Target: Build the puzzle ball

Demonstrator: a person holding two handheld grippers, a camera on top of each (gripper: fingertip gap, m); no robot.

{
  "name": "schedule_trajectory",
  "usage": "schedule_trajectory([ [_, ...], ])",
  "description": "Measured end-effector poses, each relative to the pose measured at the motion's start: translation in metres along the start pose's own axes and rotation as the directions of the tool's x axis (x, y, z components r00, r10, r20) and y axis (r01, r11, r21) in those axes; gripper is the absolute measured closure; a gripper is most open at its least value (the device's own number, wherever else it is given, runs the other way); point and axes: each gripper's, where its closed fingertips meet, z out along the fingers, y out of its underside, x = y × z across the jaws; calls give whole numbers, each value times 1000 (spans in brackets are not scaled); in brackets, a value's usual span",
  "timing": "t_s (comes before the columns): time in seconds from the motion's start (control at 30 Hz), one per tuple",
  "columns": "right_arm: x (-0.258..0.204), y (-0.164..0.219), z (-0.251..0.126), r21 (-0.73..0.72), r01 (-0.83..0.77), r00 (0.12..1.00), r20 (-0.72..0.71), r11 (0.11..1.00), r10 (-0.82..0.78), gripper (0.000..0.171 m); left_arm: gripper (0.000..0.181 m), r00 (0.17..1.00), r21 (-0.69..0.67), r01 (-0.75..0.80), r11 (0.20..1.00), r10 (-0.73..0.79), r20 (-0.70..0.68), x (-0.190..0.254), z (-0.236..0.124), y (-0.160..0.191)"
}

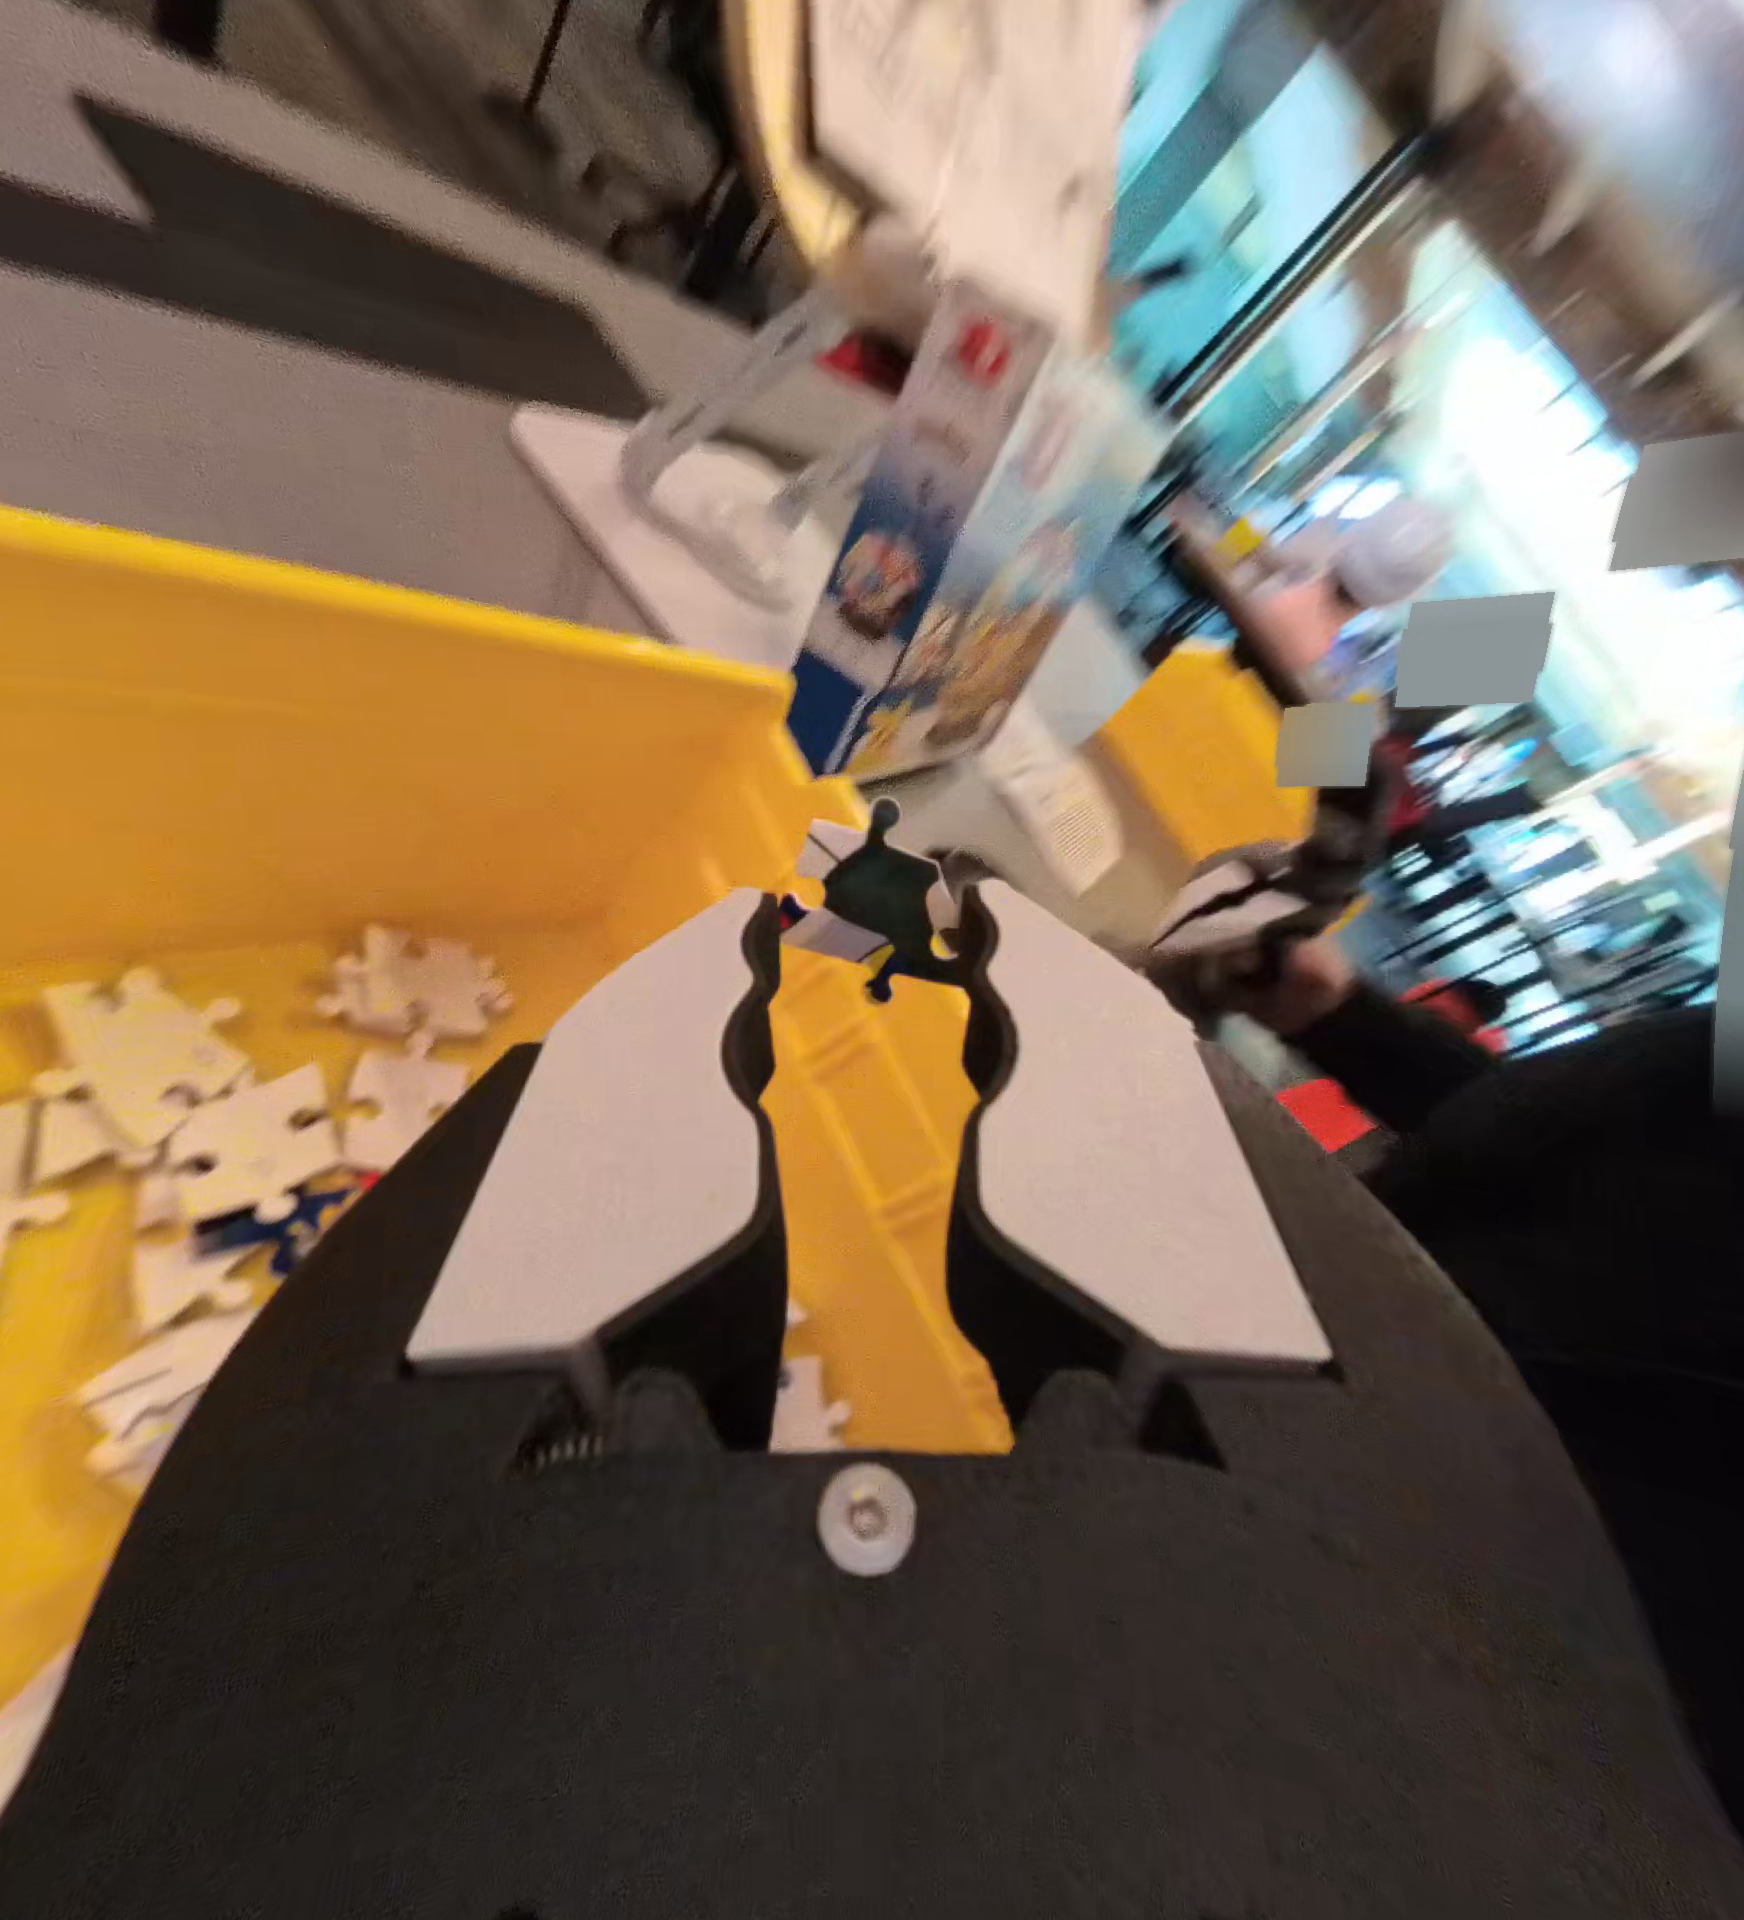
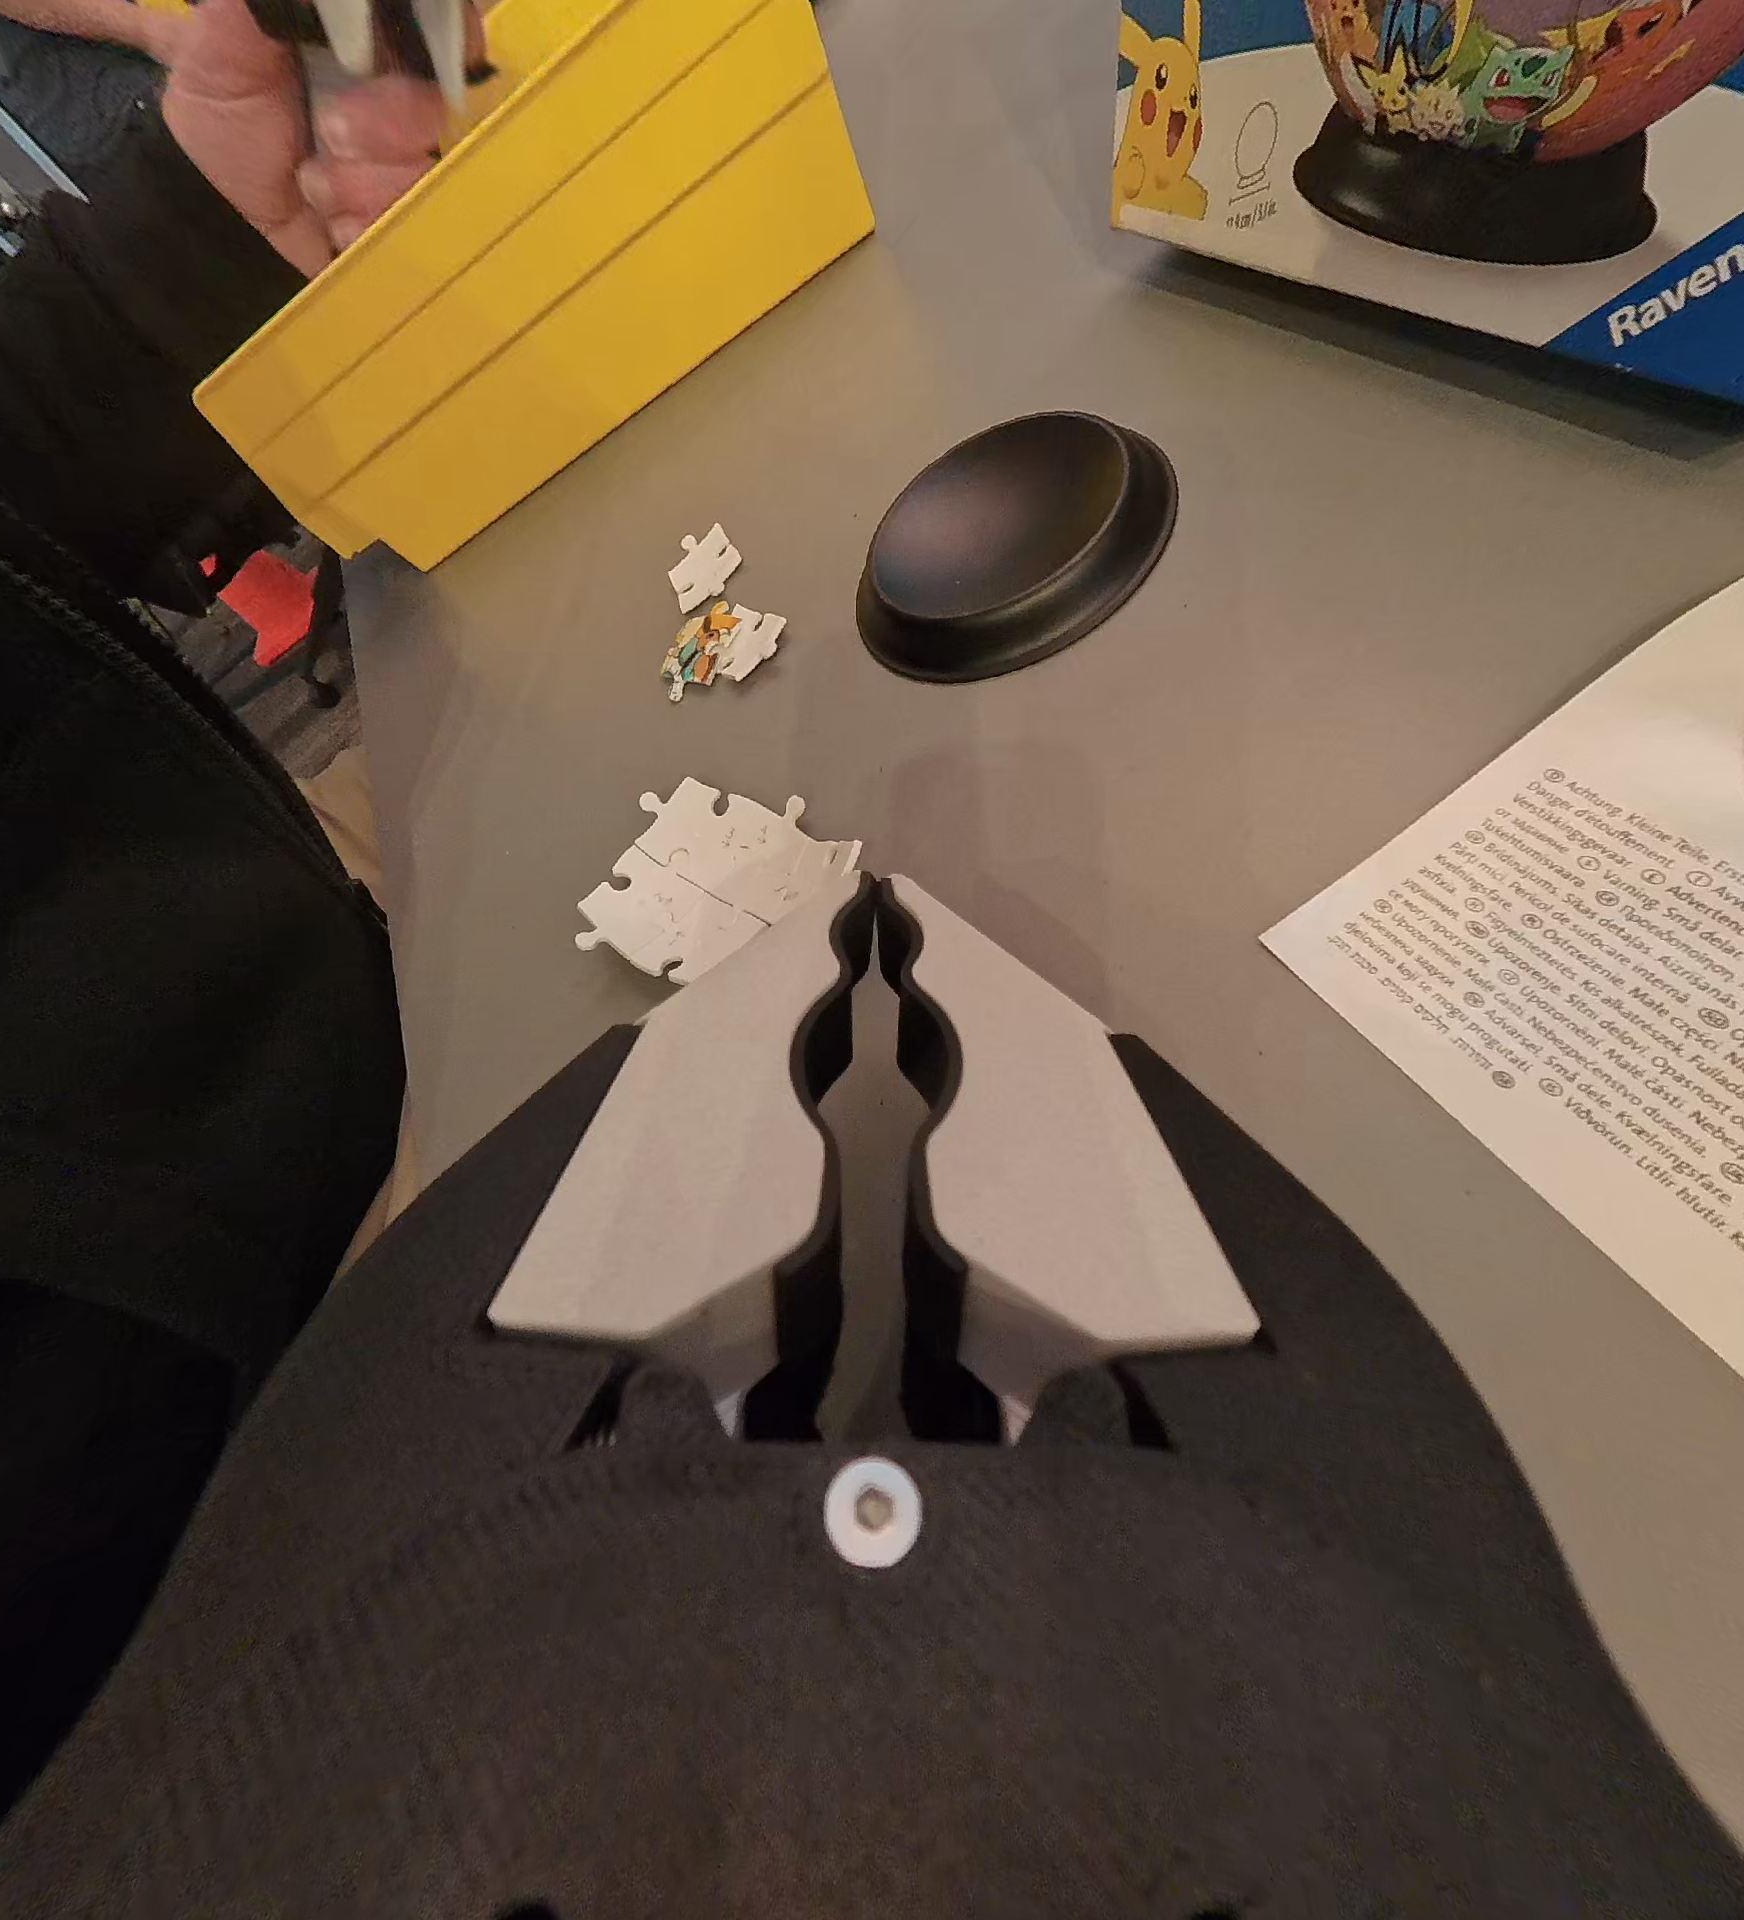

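Note:
In the left wrist view my left gripper (image 1: 870, 920) is shut on a puzzle piece (image 1: 873, 896), dark with white and blue parts, and holds it in the air above the corner of the yellow bin (image 1: 348, 727). Loose pieces (image 1: 172, 1101), mostly white side up, lie in the bin. In the right wrist view my right gripper (image 2: 873, 885) is shut, low over the grey table. Its tips touch the right edge of a joined patch of white-backed pieces (image 2: 712, 888); I cannot tell if that edge is pinched. The black ball stand (image 2: 1019, 545) sits beyond.
Small loose pieces (image 2: 720, 623), one coloured side up, lie left of the stand. The yellow bin (image 2: 556, 270) stands at far left, the puzzle box (image 2: 1470, 177) at far right, an instruction sheet (image 2: 1595, 935) on the right. A person's hand (image 2: 255, 145) holds the left gripper above the bin. About 40 centimetres separates my left fingertips from my right.

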Motion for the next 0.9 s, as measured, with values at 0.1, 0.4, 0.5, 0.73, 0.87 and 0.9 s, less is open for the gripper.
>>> schedule_trajectory([
  [0.1,0,0,0,1,3,1000,0,1000,-3,171,149,968,183,133,974,-88,-234,20,-25,-28],
  [0.4,-1,-1,-1,6,6,1000,4,1000,-6,171,149,893,313,226,923,-68,-445,44,-51,-45],
  [0.5,-1,-1,-1,9,8,1000,4,1000,-8,171,149,922,286,200,937,-80,-380,38,-47,-39],
  [0.73,-2,-1,-1,8,5,1000,9,1000,-5,171,149,887,-278,5,961,124,446,-55,-51,44],
  [0.87,-1,0,0,2,4,1000,7,1000,-4,171,148,746,-441,62,896,252,616,-79,-77,70],
  [0.9,-1,0,0,0,4,1000,6,1000,-4,171,145,730,-475,65,877,283,622,-80,-79,75],
])
